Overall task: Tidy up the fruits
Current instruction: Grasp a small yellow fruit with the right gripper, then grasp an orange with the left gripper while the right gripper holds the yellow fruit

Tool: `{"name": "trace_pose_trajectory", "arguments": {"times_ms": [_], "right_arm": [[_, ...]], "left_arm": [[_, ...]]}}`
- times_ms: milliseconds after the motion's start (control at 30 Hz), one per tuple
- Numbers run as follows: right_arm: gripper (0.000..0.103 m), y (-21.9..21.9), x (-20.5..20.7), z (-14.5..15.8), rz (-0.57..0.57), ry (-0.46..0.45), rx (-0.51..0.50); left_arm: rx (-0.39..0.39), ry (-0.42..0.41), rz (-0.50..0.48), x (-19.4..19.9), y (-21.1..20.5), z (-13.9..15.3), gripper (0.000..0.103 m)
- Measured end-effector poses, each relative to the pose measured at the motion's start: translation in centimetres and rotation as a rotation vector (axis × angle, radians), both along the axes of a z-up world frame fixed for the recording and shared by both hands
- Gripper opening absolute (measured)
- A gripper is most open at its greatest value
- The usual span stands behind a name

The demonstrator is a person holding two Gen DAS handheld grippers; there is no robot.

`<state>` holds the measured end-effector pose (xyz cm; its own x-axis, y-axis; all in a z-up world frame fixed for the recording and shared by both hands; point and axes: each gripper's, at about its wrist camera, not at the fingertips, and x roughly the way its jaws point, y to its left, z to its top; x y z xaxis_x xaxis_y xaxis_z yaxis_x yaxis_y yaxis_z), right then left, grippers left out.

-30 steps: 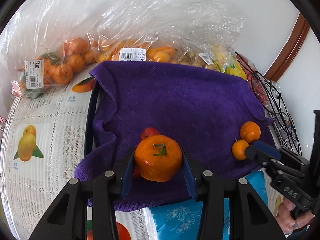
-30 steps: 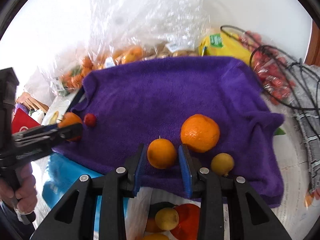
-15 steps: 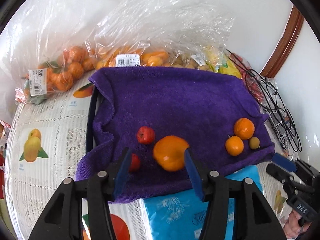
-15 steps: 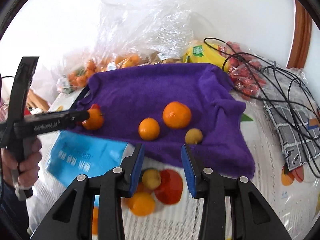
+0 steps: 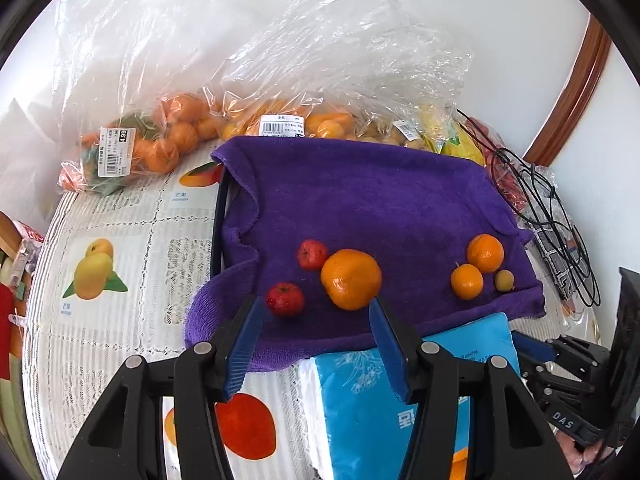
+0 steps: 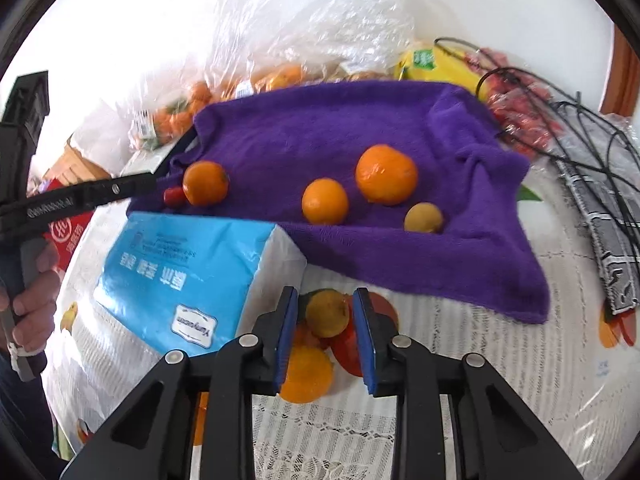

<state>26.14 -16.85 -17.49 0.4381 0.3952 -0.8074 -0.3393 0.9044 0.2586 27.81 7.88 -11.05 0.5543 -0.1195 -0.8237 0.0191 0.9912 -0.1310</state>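
The left gripper (image 5: 314,314) is released; the large orange (image 5: 351,279) lies on the purple towel (image 5: 380,208) just beyond its fingertips. The right gripper (image 6: 324,312) is released too; the fruit shapes between its fingers are probably tablecloth prints, which the left view does not show.

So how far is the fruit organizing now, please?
Six fruits lie on the purple towel: a big orange beside two red fruits, and two smaller oranges with a yellow fruit at the right. Both the left gripper and right gripper are open and empty. The bagged fruit behind looks unsorted.
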Motion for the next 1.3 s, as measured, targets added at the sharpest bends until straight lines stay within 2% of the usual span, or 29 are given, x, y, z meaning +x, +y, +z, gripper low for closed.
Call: {"name": "trace_pose_trajectory", "arguments": {"times_ms": [300,567,800,867,1067,1300], "right_arm": [[0.025,0.2,0.5,-1.0,0.002,0.026,0.005],[0.025,-1.2,-0.5,1.2,-0.054,-0.023,0.032],[0.025,-2.9,-3.9,3.6,-0.1,-0.097,0.035],[0.025,-3.4,-5.2,3.8,-0.114,-0.105,0.032],[0.025,-4.6,-8.7,3.4,-0.125,-0.116,0.015],[0.025,-6.0,-12.3,2.2,-0.132,-0.118,-0.008]], "left_arm": [[-0.005,-0.001,0.001,-0.1,0.1,0.0,0.053],[-0.009,-0.011,-0.001,-1.6,-0.1,0.5,0.053],[-0.016,-0.026,-0.025,-5.2,-1.4,1.5,0.053],[-0.01,-0.029,-0.035,-6.4,-2.1,1.7,0.057],[-0.011,-0.035,-0.065,-10.1,-4.3,1.7,0.06],[-0.029,-0.003,-0.11,-13.2,-7.4,-0.7,0.06]]}}
